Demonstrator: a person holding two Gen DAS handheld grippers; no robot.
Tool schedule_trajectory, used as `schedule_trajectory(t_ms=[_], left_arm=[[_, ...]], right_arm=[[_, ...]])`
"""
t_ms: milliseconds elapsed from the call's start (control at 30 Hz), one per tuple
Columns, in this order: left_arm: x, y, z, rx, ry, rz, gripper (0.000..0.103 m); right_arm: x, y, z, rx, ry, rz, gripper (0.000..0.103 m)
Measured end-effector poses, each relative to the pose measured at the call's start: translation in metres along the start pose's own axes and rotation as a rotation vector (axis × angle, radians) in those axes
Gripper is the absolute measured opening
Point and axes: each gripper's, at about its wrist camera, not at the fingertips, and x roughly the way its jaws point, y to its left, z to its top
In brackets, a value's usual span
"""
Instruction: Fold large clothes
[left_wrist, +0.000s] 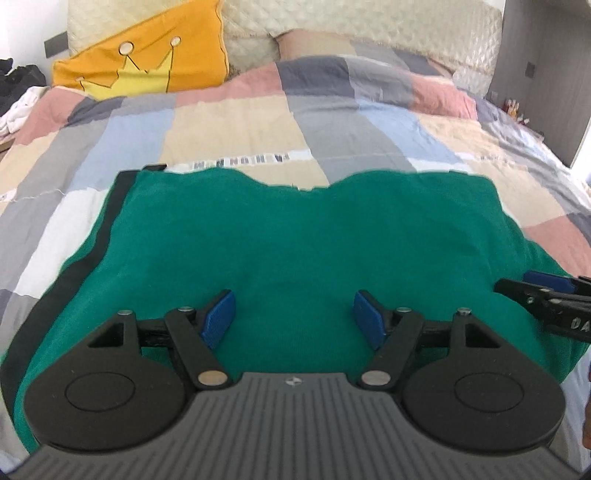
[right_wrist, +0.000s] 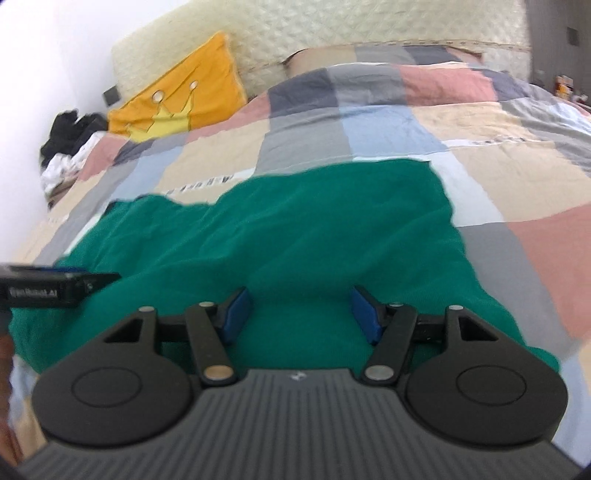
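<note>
Green garment (left_wrist: 295, 236) lay part-folded on the quilt (left_wrist: 236, 136). Left gripper (left_wrist: 294, 319) and right gripper (right_wrist: 301, 315) hovered over its near edge, jaws apart, holding nothing. Likely next: pinch near edge, fold away.

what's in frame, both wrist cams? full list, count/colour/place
garment: 1, green with a dark edge strip, spread on the bed nearest the cameras
quilt: 1, patchwork of pink, grey, blue, beige, covers the bed
cushion: 1, orange with yellow crown, against the headboard, far left
headboard: 1, cream quilted, far end
clothes pile: 1, black and white, far left beside the bed
left hand-held gripper: 1, black with blue pads, open above the garment
right hand-held gripper: 1, same, open above the garment
</note>
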Motion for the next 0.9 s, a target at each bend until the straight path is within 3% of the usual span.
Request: schedule_trajectory(t_ms=[233, 533, 767, 833, 900], left_arm=[[-0.059, 0.01, 0.002, -0.001, -0.061, -0.033, 0.076], [-0.121, 0.014, -0.04, -0.085, -0.105, -0.042, 0.08], [-0.125, 0.025, -0.057, -0.283, -0.047, -0.089, 0.086], [-0.122, 0.034, -0.061, -0.362, -0.03, -0.14, 0.089], [-0.116, 0.045, -0.065, -0.458, 0.006, -0.186, 0.093]], right_arm=[[-0.055, 0.002, 0.007, 0.071, -0.087, 0.006, 0.065], [-0.092, 0.008, -0.015, 0.155, -0.101, 0.031, 0.065], [-0.097, 0.003, -0.036, 0.332, -0.065, 0.105, 0.075], [-0.089, -0.001, -0.039, 0.408, -0.029, 0.145, 0.082], [-0.079, -0.008, -0.043, 0.511, 0.008, 0.191, 0.082]])
